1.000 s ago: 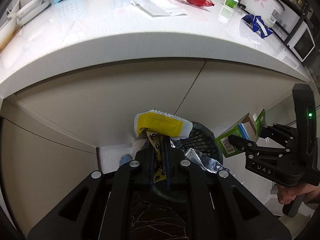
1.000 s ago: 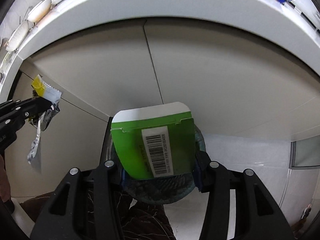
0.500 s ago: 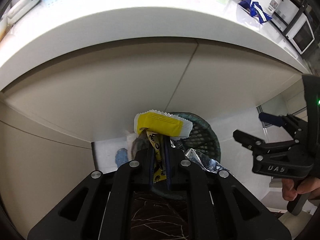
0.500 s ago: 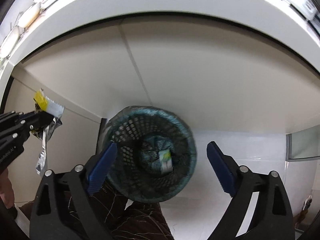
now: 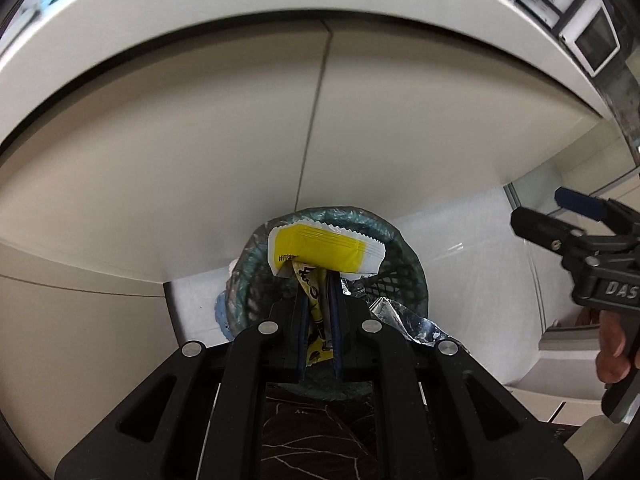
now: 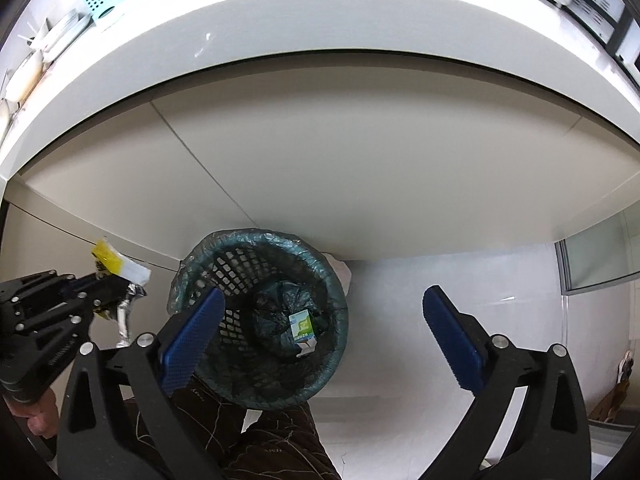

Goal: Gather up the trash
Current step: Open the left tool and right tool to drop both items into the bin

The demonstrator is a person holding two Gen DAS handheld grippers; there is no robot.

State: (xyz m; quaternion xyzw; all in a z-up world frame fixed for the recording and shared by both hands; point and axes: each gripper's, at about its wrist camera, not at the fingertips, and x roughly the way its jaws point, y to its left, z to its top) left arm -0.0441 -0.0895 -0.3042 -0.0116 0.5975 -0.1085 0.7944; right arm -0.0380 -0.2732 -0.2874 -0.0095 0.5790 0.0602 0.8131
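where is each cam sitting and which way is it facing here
Left wrist: rides on the left gripper, facing steeply down at the lined mesh bin below the counter; its jaws pinch a yellow wrapper; the right gripper and a hand show at right.
Right wrist: rides on the right gripper, facing down into the bin, where a green carton lies; its jaws have just been opening, nothing between them; the left gripper shows at left.
Shared: the bin, the wrapper, the white counter.
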